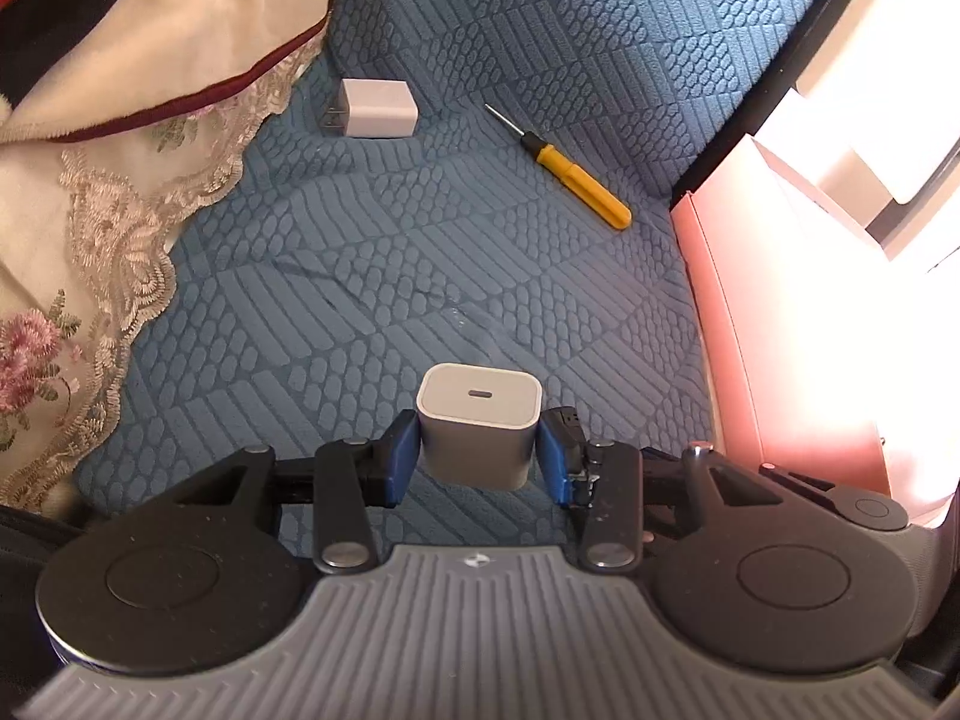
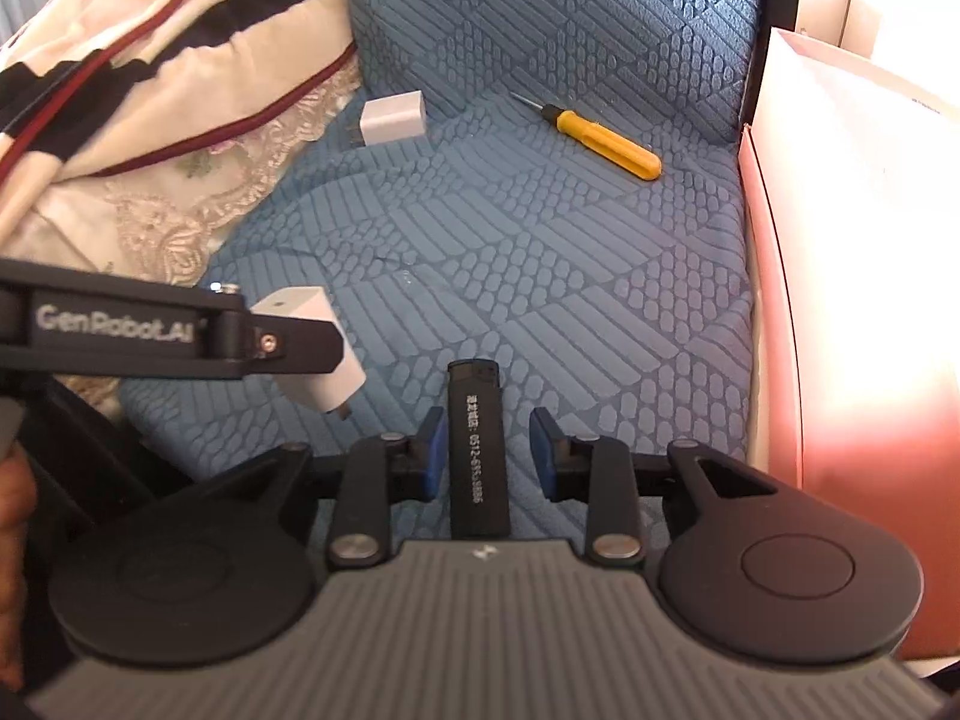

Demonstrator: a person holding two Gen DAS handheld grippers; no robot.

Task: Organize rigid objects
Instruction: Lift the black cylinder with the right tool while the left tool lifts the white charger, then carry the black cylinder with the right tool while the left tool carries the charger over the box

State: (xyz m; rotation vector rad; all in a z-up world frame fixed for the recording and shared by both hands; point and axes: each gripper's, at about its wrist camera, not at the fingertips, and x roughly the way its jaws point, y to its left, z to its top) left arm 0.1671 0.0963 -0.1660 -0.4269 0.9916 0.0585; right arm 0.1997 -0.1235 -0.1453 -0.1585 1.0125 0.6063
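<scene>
My left gripper is shut on a white USB-C charger cube and holds it above the blue textured cushion. The same cube shows in the right wrist view, held by the left gripper's arm. My right gripper is open; a black lighter lies between its blue pads, touching the left pad, with a gap to the right one. A second white charger lies at the far left by the blanket. A yellow screwdriver lies at the far right.
A pink box stands along the right side of the cushion. A cream, lace-edged blanket covers the left side.
</scene>
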